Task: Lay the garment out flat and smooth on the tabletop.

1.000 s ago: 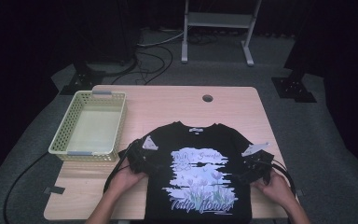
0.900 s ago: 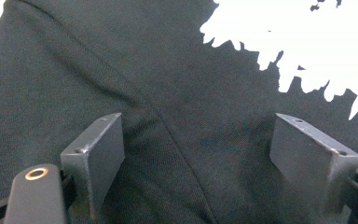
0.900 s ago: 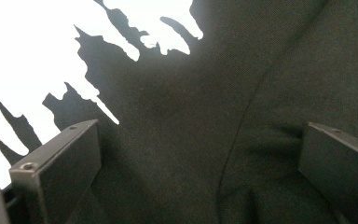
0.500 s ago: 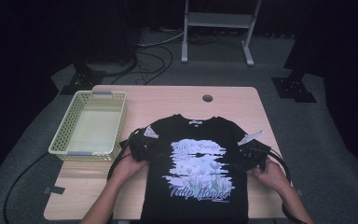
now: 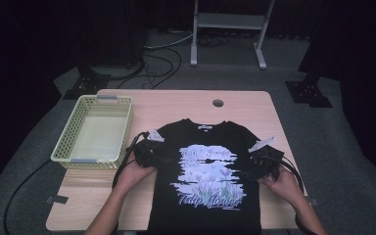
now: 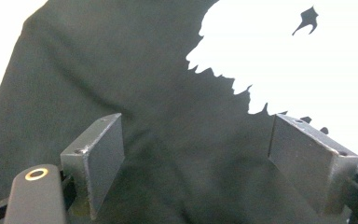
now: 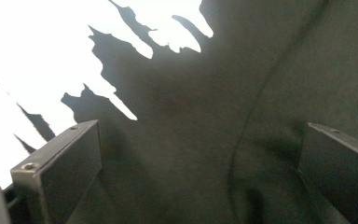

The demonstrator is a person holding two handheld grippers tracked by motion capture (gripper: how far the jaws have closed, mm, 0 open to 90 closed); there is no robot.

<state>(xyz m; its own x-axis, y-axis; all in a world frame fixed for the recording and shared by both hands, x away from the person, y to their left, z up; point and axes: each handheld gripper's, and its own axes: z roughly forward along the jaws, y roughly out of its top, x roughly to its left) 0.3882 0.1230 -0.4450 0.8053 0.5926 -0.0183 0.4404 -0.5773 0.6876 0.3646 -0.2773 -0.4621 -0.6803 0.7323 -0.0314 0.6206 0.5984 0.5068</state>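
A black T-shirt (image 5: 210, 147) with a pale flower print lies flat, front up, on the wooden table (image 5: 186, 103), its hem hanging over the near edge. My left gripper (image 5: 149, 154) rests at the shirt's left side below the sleeve, and my right gripper (image 5: 263, 164) at its right side. In the left gripper view the left gripper (image 6: 196, 163) stands open just over dark cloth (image 6: 121, 70), nothing pinched. In the right gripper view the right gripper (image 7: 200, 172) is open too, above a crease in the cloth (image 7: 242, 140).
A pale yellow mesh basket (image 5: 95, 129) stands empty at the table's left, close to my left hand. A round hole (image 5: 218, 103) sits near the table's far edge. Stands and cables (image 5: 161, 58) lie on the dark floor beyond.
Both hands have moved away from me along the shirt's sides, the left one a little farther. The sleeves now lie tucked in, so the shirt's outline is narrower. Both grippers stay open.
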